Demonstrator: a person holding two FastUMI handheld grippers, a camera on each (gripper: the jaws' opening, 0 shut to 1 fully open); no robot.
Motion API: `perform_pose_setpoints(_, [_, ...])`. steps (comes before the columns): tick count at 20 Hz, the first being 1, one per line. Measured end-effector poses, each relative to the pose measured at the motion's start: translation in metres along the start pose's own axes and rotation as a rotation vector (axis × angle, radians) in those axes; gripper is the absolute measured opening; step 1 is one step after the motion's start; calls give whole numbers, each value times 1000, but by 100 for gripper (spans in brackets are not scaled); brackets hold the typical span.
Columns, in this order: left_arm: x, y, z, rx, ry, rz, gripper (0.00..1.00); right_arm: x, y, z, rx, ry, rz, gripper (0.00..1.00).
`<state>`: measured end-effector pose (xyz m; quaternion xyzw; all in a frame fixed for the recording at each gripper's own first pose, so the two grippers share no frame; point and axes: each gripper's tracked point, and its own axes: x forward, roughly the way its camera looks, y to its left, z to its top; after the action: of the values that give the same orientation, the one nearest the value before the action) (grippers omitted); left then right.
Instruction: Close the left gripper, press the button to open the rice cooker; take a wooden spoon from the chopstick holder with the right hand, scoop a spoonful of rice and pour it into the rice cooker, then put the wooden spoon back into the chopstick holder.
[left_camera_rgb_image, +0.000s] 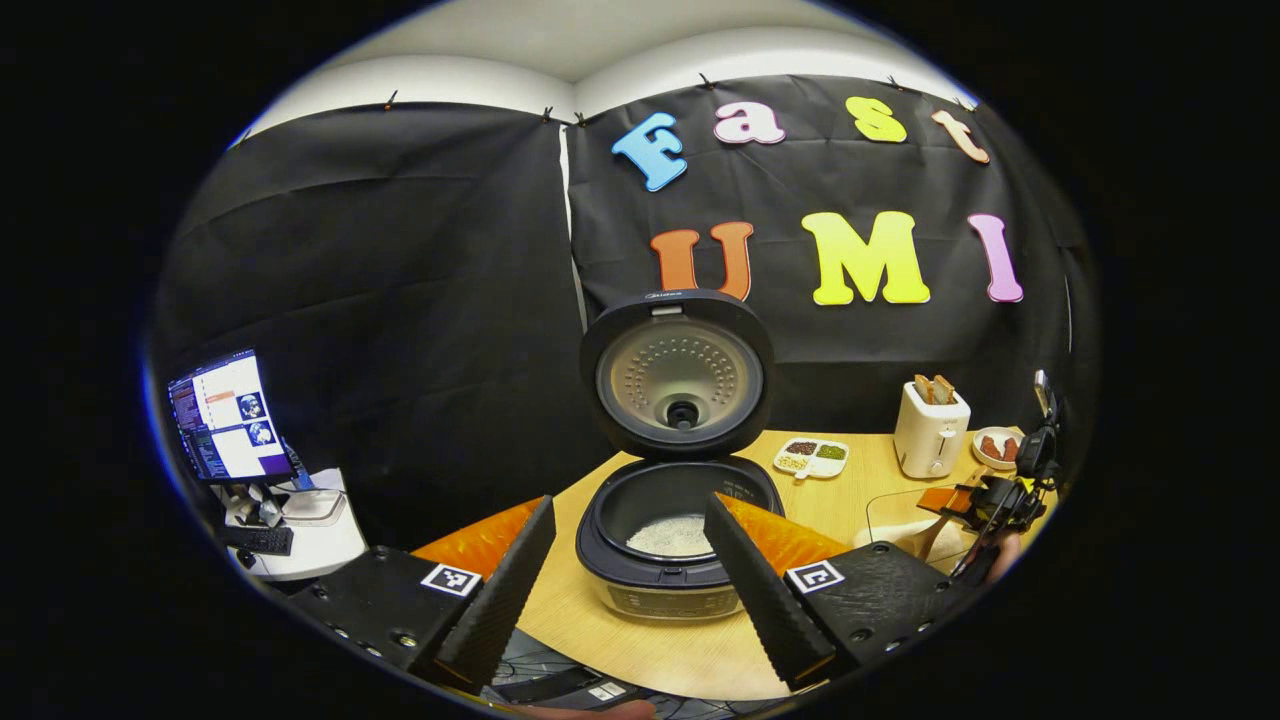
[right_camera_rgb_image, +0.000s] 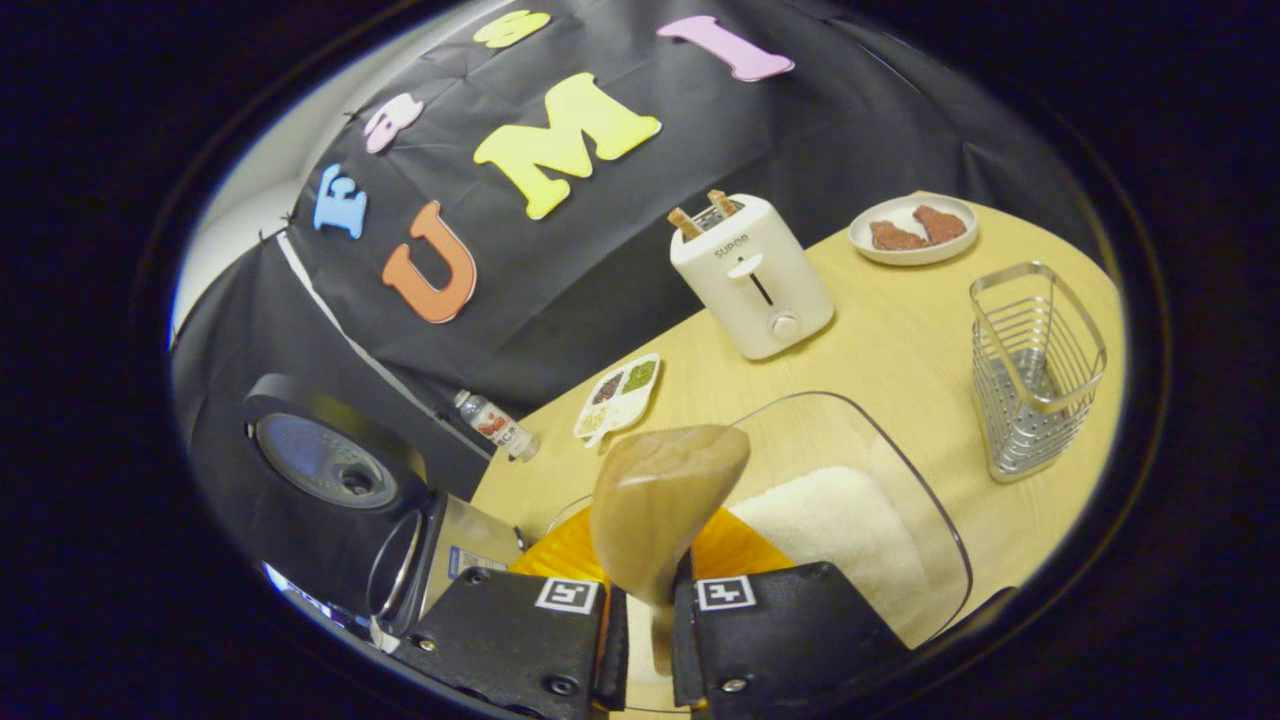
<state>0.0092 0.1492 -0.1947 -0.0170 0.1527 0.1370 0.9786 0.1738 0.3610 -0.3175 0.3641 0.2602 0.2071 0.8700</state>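
In the left gripper view, the left gripper (left_camera_rgb_image: 628, 555) is held level and pointed at the rice cooker (left_camera_rgb_image: 668, 545), which is seen between and just beyond its two fingers. The jaws stand wide apart and nothing is held between them. The lid (left_camera_rgb_image: 678, 373) of the cooker is raised upright above the jaws, and white rice (left_camera_rgb_image: 672, 535) lies in the inner pot. To the right of the jaws and farther off, the right gripper (left_camera_rgb_image: 985, 500) is seen above the table (left_camera_rgb_image: 850, 500), with part of the holding hand (left_camera_rgb_image: 1000, 555) under it.

In the right gripper view, the right gripper (right_camera_rgb_image: 648, 625) is tilted, so that the table appears sloped. Its jaws are pressed together on the handle of the wooden spoon (right_camera_rgb_image: 660, 505), whose bowl stands up just ahead of the fingertips. Directly beyond the jaws a clear glass bowl (right_camera_rgb_image: 900, 470) with rice (right_camera_rgb_image: 830, 525) is placed. The metal chopstick holder (right_camera_rgb_image: 1035, 370) stands well to the right of the jaws, apart from the spoon.

Some things are given by the right gripper view and not by the other: a small bottle (right_camera_rgb_image: 495, 423) lying left of the jaws. The toaster (right_camera_rgb_image: 752, 275), the divided dish (right_camera_rgb_image: 618, 398) and the plate (right_camera_rgb_image: 912, 230) are seen ahead of the jaws. The left gripper view gives a monitor (left_camera_rgb_image: 228, 415) far to the left of its jaws.
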Motion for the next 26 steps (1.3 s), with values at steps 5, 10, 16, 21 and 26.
perform_pose_setpoints(5, [0,-7,7,1,-16,-11,95,-1,-5,6,148,16,53,22])
perform_pose_setpoints(10, [-3,-10,11,-3,-18,-12,95,-8,-4,18,269,13,123,22])
perform_pose_setpoints(16, [-5,-16,17,8,-26,-20,95,-23,2,59,342,-42,168,22])
perform_pose_setpoints(21, [-7,-16,19,-16,-26,-27,95,-27,-7,79,455,-70,174,22])
perform_pose_setpoints(26, [-8,-12,20,-19,-24,-25,95,-41,8,104,487,-92,197,22])
